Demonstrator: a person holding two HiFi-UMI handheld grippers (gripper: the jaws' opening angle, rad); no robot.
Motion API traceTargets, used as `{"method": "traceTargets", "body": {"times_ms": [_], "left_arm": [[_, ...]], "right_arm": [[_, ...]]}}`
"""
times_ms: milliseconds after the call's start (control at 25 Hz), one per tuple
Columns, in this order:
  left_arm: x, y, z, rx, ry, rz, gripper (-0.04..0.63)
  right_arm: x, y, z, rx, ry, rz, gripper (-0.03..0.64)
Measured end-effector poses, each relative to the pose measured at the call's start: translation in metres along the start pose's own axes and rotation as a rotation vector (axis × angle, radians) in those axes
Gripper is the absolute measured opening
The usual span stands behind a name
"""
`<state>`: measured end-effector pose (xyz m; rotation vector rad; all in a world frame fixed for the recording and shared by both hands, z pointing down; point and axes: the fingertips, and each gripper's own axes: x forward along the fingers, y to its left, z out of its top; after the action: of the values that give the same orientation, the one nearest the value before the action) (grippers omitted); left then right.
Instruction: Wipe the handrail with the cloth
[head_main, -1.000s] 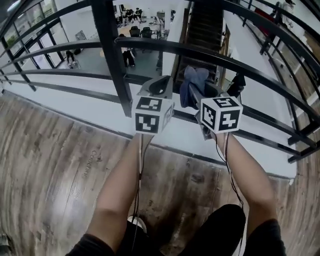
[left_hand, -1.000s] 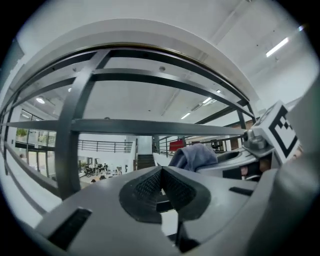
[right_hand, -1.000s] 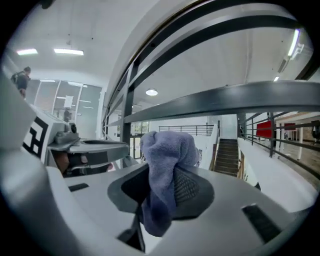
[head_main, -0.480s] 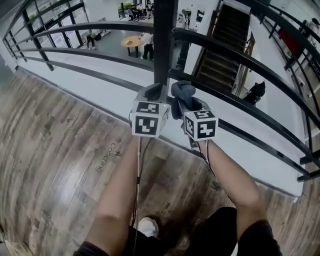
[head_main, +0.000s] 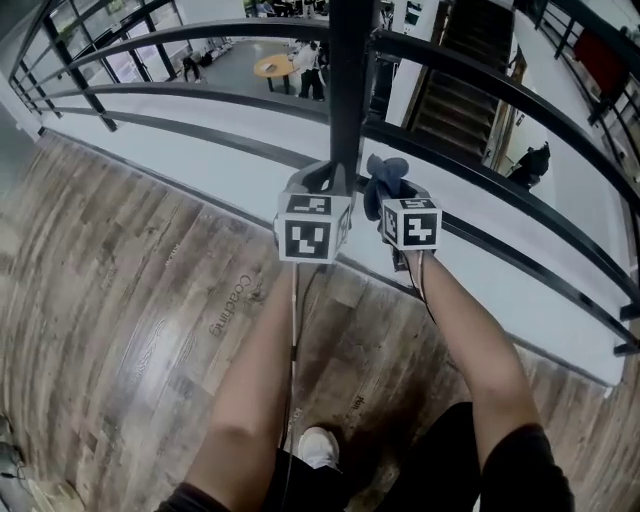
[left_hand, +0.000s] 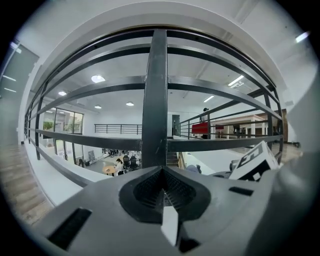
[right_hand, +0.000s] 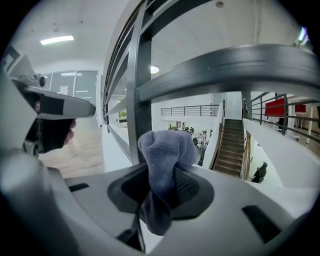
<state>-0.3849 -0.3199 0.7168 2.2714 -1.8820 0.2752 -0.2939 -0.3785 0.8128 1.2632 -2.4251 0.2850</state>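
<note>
Overall light: bright and even indoors; white walls and ceiling threw it back in all three views
Sources: round ceiling lamps (left_hand: 98, 79) glowed at 11 o'clock in the left gripper view; a strip light (right_hand: 56, 39) shone at 10 o'clock in the right gripper view; tall windows (left_hand: 65, 127) were pale at 9 o'clock
Glare: a light sheen lay on the wooden floor (head_main: 150, 345) at 8 o'clock in the head view; a highlight ran along the handrail (right_hand: 240, 67) at 2 o'clock
Shadows: soft and faint; the dark rails read almost as silhouettes
Focus: the cloth (right_hand: 165, 165) was fairly sharp; the far hall was softer
Distortion: strong fisheye; rails bowed toward the edges; black round vignette in both gripper views
</note>
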Motion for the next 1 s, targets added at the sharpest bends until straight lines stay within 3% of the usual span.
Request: {"method": "traceTargets", "body": {"times_ms": [200, 360, 480, 760, 1000], "left_arm": [[0.0, 0.001, 0.004, -0.004, 0.004, -0.001, -0.002], [0.005, -0.009, 0.001, -0.022, 0.005, -0.013, -0.002], [0.019, -0.039, -0.006, -0.057, 0.027, -0.076, -0.002], [0.044, -0.114, -0.021, -0.045, 0.077, -0.19, -0.002], [0.06, -0.211, -0.027, 0.067, 0.124, -0.307, -0.002]], "right_arm": [[0.014, -0.014, -0.014, 0.026, 0.136, -0.076, 0.107], [0.004, -0.03, -0.028, -0.008, 0.166, -0.107, 0.107], [-0.015, -0.058, -0.034, 0.023, 0.161, -0.132, 0.107], [-0.065, -0.131, -0.07, 0.131, 0.146, -0.177, 0.107], [-0.119, -0.182, -0.096, 0.125, 0.172, -0.194, 0.107]]}}
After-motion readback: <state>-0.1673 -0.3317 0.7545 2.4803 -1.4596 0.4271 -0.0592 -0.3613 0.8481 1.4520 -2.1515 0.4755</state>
